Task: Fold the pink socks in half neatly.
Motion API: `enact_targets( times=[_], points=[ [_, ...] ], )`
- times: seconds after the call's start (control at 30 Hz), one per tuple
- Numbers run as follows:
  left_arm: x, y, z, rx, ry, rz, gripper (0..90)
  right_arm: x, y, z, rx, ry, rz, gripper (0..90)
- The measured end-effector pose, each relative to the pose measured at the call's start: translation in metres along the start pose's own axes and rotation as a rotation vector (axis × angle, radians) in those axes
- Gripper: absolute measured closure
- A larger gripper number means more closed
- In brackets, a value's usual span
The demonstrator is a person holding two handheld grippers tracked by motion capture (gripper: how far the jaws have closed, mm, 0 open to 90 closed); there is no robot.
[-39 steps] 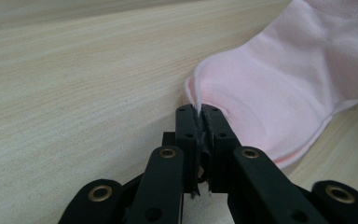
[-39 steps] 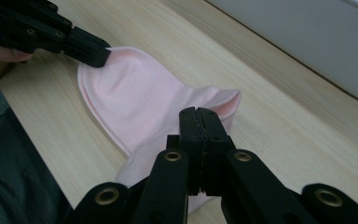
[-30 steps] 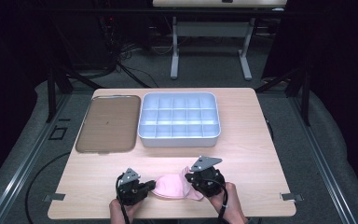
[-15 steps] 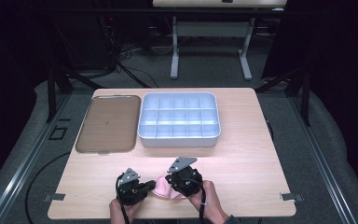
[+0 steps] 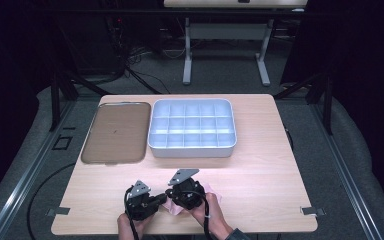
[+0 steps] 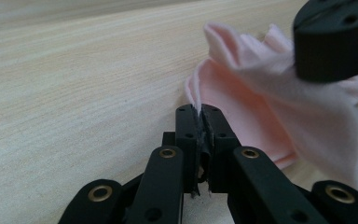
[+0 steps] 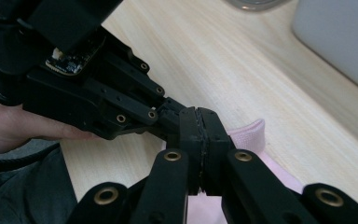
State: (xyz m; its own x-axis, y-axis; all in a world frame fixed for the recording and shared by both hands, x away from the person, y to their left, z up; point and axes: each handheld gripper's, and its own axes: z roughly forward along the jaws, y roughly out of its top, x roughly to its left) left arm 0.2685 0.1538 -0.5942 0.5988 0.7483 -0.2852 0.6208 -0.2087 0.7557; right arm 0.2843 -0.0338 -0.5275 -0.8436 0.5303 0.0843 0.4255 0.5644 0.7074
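1. Biggest change from a second ago: the right gripper [image 5: 172, 192] has slid left across the cloth [image 5: 210, 189]. It was out at the cloth's right end, now it sits almost nose to nose with the left gripper [image 5: 161, 199].
2. The left gripper hasn't really budged, same spot near the front edge of the table [image 5: 260, 170].
3. The cloth looked like a wide pink patch between the two before. From the high view now it's mostly covered, just a bit of pink peeking out beside and under the right gripper.
4. Tray [image 5: 114, 132] and bin [image 5: 192, 150] at the back are exactly where they were, well away from the hands.
5. The left gripper view gives what the high view can't: its jaws are pressed together on a thin edge of the cloth [image 6: 270, 107], pinching it, and the rest rises in soft folds to the right, bunched up off the table.
6. Same view shows a black chunk of the right gripper [image 6: 335, 39] at top right, right against the folds.
7. The right gripper view shows its own jaws squeezed together too, with pink cloth [image 7: 251, 133] at and under the tips — looks like a pinch. The left gripper [image 7: 165, 114] and the hand [image 7: 9, 128] holding it are just beyond the tips.
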Motion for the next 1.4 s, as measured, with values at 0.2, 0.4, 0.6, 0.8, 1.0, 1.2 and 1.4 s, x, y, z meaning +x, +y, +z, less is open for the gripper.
enact_targets(
  times=[0.2, 0.4, 0.6, 0.8, 1.0, 1.2, 1.4],
  points=[
    [0.0, 0.0, 0.0, -0.001, -0.003, -0.002, 86.0, -0.017, -0.009, -0.011, -0.055, 0.052, 0.076, 52.7],
    [0.001, 0.0, 0.0, 0.0, -0.005, -0.005, 86.0, -0.031, -0.025, -0.027, 0.033, -0.089, 0.087, 52.6],
    [0.0, 0.0, 0.0, -0.003, -0.003, -0.002, 86.0, -0.03, -0.047, -0.016, 0.093, -0.134, 0.058, 49.3],
    [0.001, 0.0, 0.0, 0.002, -0.008, -0.005, 86.0, -0.022, -0.032, -0.012, 0.069, -0.04, 0.003, 57.1],
    [0.001, 0.0, 0.0, 0.002, -0.01, -0.007, 86.0, -0.016, -0.027, 0.02, 0.174, -0.02, -0.058, 67.8],
    [0.001, 0.0, 0.0, 0.004, -0.01, -0.008, 86.0, -0.014, -0.027, 0.022, 0.143, -0.027, -0.05, 88.2],
    [0.001, 0.0, 0.0, 0.004, -0.011, -0.009, 86.0, -0.015, -0.024, 0.015, 0.091, -0.022, -0.021, 89.7]
  ],
)
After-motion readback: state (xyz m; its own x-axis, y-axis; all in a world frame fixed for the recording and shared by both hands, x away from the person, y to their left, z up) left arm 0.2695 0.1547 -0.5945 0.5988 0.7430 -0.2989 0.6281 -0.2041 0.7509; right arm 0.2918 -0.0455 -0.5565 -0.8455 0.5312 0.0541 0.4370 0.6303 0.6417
